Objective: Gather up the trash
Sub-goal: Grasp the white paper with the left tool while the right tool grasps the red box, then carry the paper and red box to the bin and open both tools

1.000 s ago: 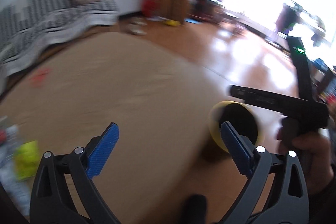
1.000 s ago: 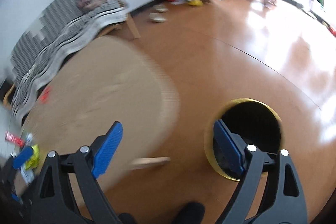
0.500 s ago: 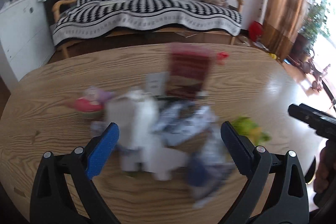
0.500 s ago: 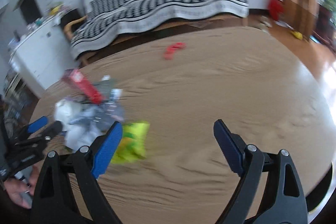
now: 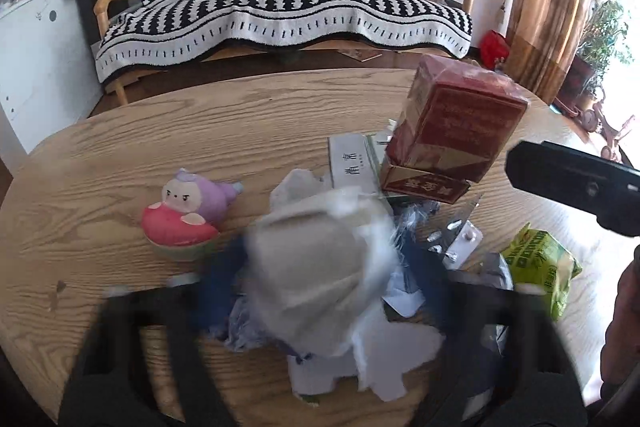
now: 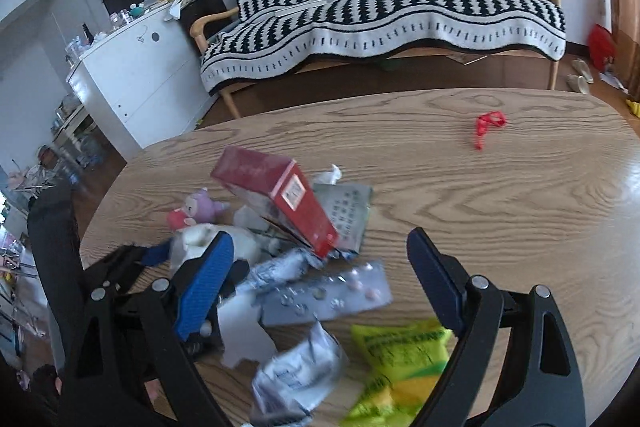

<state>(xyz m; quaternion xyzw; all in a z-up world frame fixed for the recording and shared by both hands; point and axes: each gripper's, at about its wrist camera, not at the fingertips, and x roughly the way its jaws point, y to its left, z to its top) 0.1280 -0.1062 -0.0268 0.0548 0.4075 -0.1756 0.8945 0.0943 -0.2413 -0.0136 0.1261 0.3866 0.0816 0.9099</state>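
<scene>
A pile of trash lies on the wooden table [image 5: 200, 131]. It holds a crumpled white paper wad [image 5: 320, 267], a red box [image 5: 452, 131], a silver blister pack [image 6: 324, 295], a green packet [image 6: 400, 359] and a clear wrapper [image 6: 296, 371]. My left gripper [image 5: 322, 287] is blurred and its jaws are closing around the white wad, which sits between the blue pads with a small gap on each side. My right gripper [image 6: 320, 283] hangs open over the blister pack and green packet, holding nothing.
A purple and pink plush toy [image 5: 188, 215] sits left of the pile. A small red scrap [image 6: 486, 125] lies far across the table. Behind the table stands a sofa [image 5: 280, 11] under a striped blanket, with a white cabinet [image 6: 132, 79] to its left.
Both views swung from the floor and a yellow bin to the table's trash pile. The left jaws have narrowed around the white wad. The right jaws stay wide.
</scene>
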